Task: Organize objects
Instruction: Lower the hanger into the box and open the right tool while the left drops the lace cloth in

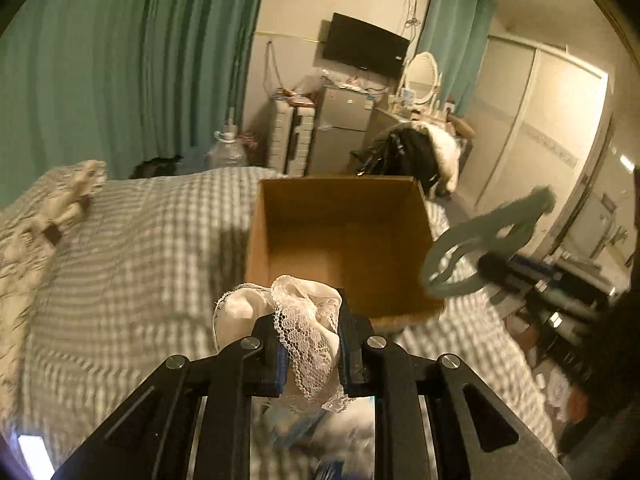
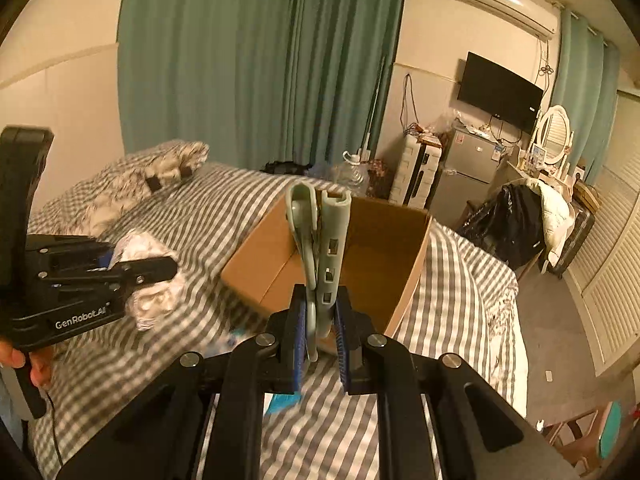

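Observation:
My left gripper [image 1: 310,316] is shut on a bunched white lace cloth [image 1: 304,300], held above the grey checked bed [image 1: 140,248] just in front of an open cardboard box [image 1: 340,208]. To the right of the box a pale green plastic piece with loops [image 1: 460,240] hangs in the blurred right gripper [image 1: 494,266]. In the right wrist view, my right gripper [image 2: 320,328] is shut on that green plastic piece [image 2: 334,240], upright in front of the box [image 2: 380,256]. The left gripper [image 2: 168,268] shows at left with the white cloth [image 2: 154,304], a hand [image 2: 36,364] below it.
A furry pillow [image 2: 132,184] lies at the head of the bed. A blue item [image 2: 284,400] lies on the bedding under the right gripper. Past the bed stand a clothes-draped chair [image 2: 520,220], a small fridge [image 2: 468,172] and a large water bottle [image 2: 354,174].

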